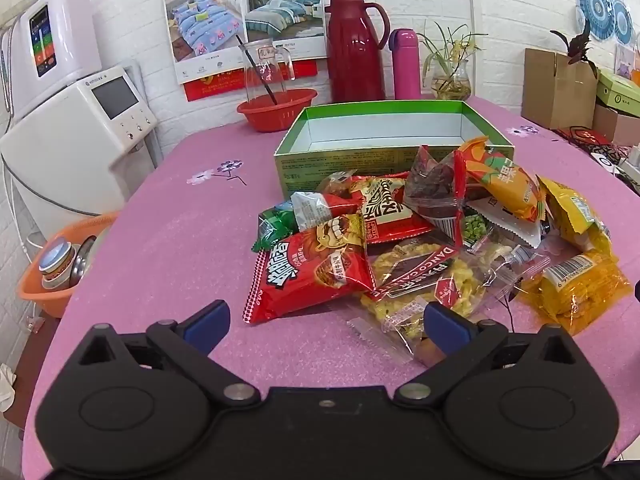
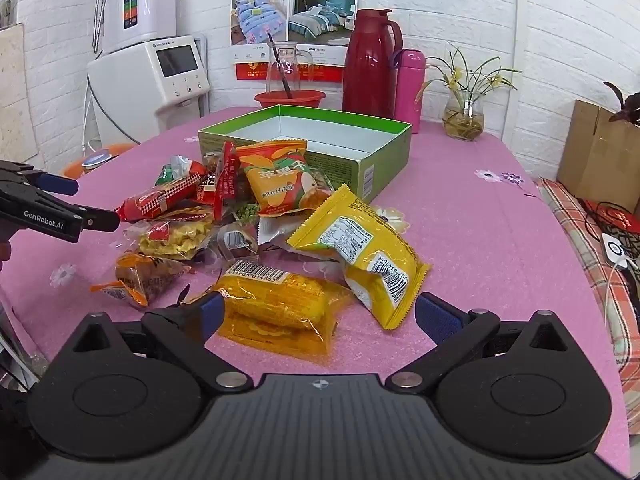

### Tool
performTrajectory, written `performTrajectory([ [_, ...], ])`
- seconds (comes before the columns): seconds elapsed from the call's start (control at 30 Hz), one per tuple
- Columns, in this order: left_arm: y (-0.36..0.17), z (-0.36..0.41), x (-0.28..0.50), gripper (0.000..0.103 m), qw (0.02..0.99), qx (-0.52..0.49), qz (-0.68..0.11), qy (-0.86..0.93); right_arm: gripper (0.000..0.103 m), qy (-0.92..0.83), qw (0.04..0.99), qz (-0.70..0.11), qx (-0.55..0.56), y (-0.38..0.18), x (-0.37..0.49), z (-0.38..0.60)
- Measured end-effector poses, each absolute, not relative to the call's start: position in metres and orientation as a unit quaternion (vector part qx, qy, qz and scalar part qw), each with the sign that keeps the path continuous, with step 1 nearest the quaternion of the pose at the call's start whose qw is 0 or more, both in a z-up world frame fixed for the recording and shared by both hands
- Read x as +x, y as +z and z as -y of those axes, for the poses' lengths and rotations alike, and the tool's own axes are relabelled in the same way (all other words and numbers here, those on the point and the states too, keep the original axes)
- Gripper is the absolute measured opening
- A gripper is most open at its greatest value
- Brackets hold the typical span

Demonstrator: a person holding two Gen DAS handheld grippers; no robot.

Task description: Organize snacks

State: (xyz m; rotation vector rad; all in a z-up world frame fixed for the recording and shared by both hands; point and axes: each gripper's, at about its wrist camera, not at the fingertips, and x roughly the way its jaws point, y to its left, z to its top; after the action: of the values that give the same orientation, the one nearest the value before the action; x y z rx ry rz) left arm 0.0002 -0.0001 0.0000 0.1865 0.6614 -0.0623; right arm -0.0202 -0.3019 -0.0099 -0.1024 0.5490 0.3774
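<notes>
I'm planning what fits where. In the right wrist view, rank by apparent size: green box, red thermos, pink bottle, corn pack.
1. green box
2. red thermos and corn pack: look alike; the pack lies much nearer, so unsure
3. pink bottle

A table (image 1: 168, 248) under a pink flower-printed cloth carries a heap of crinkly snack packets (image 1: 424, 240) just ahead of both tongs. Beyond the heap sits an open green cardboard box (image 1: 384, 136), then a red plastic basket (image 1: 276, 110), maroon thermos jug (image 1: 354, 48) and pink flask (image 1: 406, 64).

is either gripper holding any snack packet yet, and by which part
Nothing is held: left gripper and right gripper both gape open, short of the snack pile.
</notes>
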Motion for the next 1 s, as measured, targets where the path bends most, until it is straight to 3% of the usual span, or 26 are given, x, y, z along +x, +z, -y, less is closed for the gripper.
performTrajectory([
  [1.0, -0.0003, -0.0012, 0.0045, 0.103, 0.942, 0.089, -0.322, -0.033, 0.103, 0.191, 0.943, -0.268, -0.046, -0.0101, -0.0161, 0.2952],
])
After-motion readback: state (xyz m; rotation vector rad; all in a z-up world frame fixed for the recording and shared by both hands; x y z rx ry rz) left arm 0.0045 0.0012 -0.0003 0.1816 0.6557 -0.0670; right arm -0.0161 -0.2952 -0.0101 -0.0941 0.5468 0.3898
